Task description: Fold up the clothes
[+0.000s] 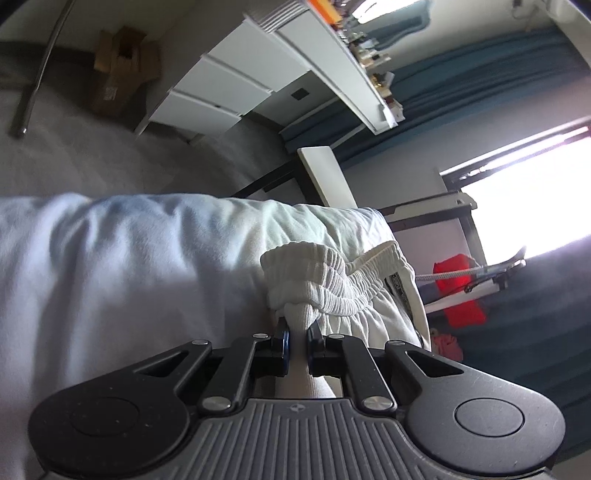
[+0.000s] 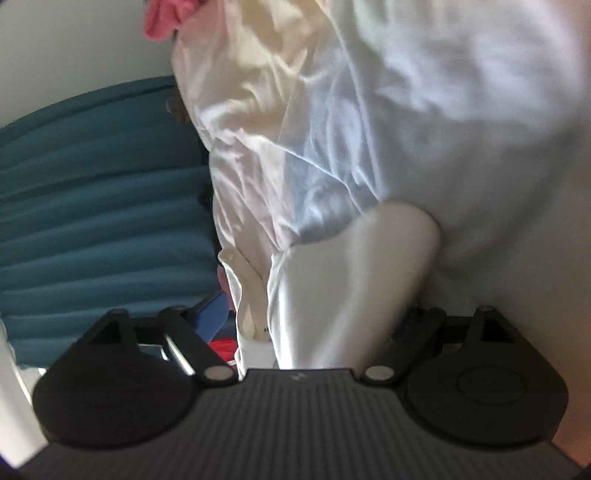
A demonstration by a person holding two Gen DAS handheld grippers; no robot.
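Note:
A white garment with a ribbed elastic waistband (image 1: pixel 332 280) lies bunched on a pale white sheet (image 1: pixel 129 258). My left gripper (image 1: pixel 298 332) is shut on a pinch of the garment's cloth just below the waistband. In the right wrist view, blurred white and cream cloth (image 2: pixel 351 277) fills the frame. My right gripper (image 2: pixel 317 310) stands wide open. A rounded fold of that cloth sits loosely between its jaws, and neither pad presses on it. Its blue left fingertip (image 2: pixel 216 312) is clear of the cloth, while the right one is partly hidden behind the fold.
A white drawer unit (image 1: pixel 221 85) and a cardboard box (image 1: pixel 122 66) stand on grey carpet beyond the sheet. Teal curtains (image 1: pixel 480 74) hang by a bright window, with a red object (image 1: pixel 458 291) below. Teal curtain (image 2: pixel 92 203) and pink cloth (image 2: pixel 162 22) lie left of the white cloth.

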